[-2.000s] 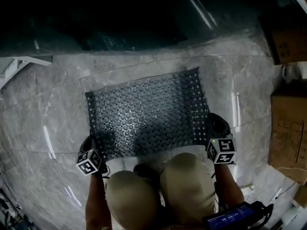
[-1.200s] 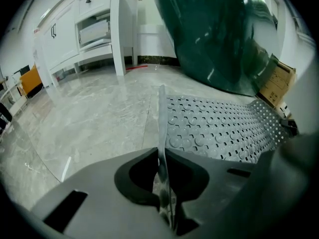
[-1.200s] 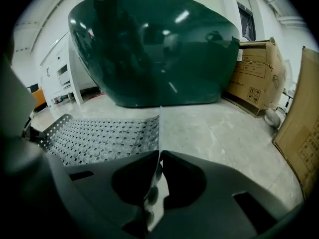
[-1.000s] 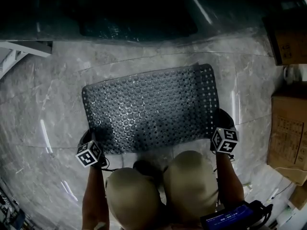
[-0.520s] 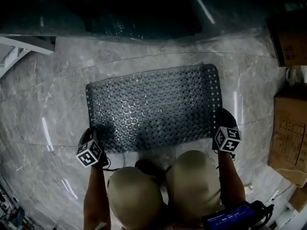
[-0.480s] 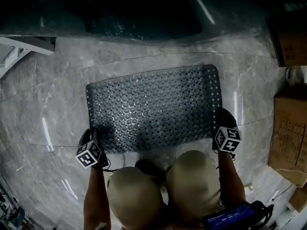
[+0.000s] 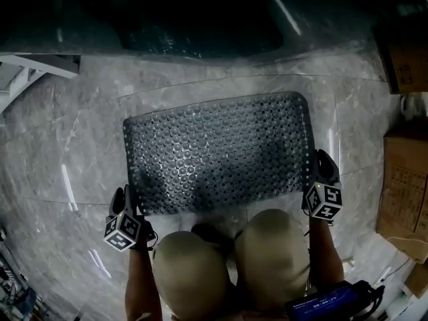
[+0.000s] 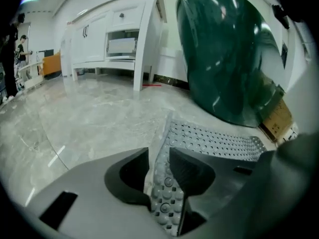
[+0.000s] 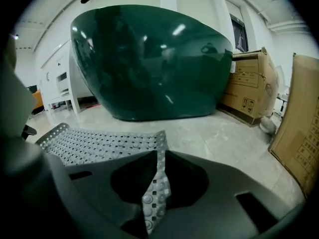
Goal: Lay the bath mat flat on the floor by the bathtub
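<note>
The left claw (image 8: 159,158) is clamped on the bath mat's (image 7: 217,152) near-left corner; the right claw (image 9: 158,161) pinches its near-right corner; the mat spreads ahead of both toward the green bathtub (image 9: 149,63), long axis running claw to claw, almost flat on the floor (image 7: 80,146).

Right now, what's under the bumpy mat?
Marble floor shows all round the bath mat. The left gripper and right gripper each pinch a near corner. Whatever lies beneath the mat is covered.
</note>
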The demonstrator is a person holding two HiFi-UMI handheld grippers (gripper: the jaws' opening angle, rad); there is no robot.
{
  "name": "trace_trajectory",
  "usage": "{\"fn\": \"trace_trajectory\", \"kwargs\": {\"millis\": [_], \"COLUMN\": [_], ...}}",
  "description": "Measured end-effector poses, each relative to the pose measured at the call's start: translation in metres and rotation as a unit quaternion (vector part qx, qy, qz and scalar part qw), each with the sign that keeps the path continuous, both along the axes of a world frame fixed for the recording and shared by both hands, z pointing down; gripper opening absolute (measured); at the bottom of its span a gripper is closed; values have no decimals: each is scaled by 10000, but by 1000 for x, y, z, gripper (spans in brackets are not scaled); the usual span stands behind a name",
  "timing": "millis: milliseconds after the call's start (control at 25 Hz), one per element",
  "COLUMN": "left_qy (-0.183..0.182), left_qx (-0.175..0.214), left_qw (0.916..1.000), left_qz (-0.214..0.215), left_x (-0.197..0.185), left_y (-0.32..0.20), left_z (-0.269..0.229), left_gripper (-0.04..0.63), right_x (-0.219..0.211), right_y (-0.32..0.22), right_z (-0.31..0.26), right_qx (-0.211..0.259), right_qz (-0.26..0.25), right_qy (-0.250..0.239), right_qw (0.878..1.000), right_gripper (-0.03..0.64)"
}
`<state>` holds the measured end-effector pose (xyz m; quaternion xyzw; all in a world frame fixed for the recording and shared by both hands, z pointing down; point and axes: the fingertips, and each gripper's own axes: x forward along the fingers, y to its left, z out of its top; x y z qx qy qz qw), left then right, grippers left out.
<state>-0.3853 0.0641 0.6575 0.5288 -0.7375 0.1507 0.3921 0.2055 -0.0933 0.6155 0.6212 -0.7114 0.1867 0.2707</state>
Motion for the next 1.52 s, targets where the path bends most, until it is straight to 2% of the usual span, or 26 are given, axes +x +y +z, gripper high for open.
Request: {"fn": "trace_trajectory", "kwargs": {"millis": [80, 160, 240, 400, 640, 760, 880, 1000, 1080, 1280, 1400, 1520], "left_qy": [144, 379, 394, 207, 191, 198, 49, -240, -485, -1049, -1394, -1573], "left_qx": [118, 149, 0, -389, -567, -238, 346, 1013, 1497, 2600, 2955, 3060], "left_qw": [9997, 9986, 9983, 9983, 9980, 9994, 9977, 9894, 9801, 9467, 9304, 9237], "left_qz": [168, 346, 435, 381, 206, 151, 580, 1016, 1208, 1583, 1663, 1686], "left_x": [15, 33, 37, 20, 6, 5, 19, 33, 38, 54, 66, 78], "left_y": [-7, -14, -14, -7, -4, -16, -48, -93, -121, -167, -180, -188], "left_z": [4, 14, 26, 51, 66, 44, 4, -51, -94, -202, -247, -269], "left_gripper": [83, 56, 54, 54, 54, 54, 54, 54, 54, 54, 51, 47], "right_x": [-4, 2, 6, 5, -1, -7, -19, -44, -68, -134, -165, -184], "right_y": [3, 7, 11, 16, 22, 16, -1, -34, -56, -84, -85, -81], "right_z": [5, 15, 25, 44, 56, 43, 19, -30, -69, -157, -191, -214], "right_qx": [-68, -234, -373, -607, -905, -750, -386, 227, 683, 1535, 1801, 1992], "right_qz": [-95, -92, -66, -88, -114, -137, -308, -592, -847, -1599, -1981, -2187], "right_qy": [-88, -162, -237, -371, -499, -610, -825, -1068, -1219, -1281, -1172, -1017], "right_qw": [9999, 9996, 9990, 9974, 9946, 9952, 9954, 9923, 9866, 9667, 9563, 9498], "right_gripper": [38, 32, 32, 32, 34, 34, 34, 34, 34, 34, 34, 34]}}
